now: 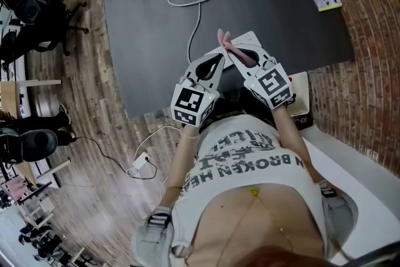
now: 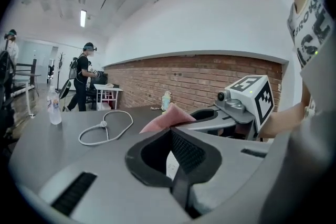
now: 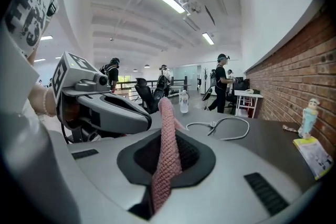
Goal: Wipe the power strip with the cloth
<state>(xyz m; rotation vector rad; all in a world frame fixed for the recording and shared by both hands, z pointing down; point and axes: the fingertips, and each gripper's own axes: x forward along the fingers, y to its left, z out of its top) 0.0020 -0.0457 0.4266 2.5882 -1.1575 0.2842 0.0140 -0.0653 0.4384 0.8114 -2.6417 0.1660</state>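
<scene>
A person holds two grippers close together above the near edge of a dark tabletop. The right gripper has its jaws clamped on a pink cloth, which stands up between them. The left gripper has its jaws pressed together right at the cloth's edge; whether they nip it cannot be told. The white power strip lies directly beneath the grippers, mostly covered, and its cable loops away across the tabletop. To wipe well, the cloth probably needs lowering flat onto the strip and stroking along its length with light pressure. The left gripper could steady the strip against sliding.
</scene>
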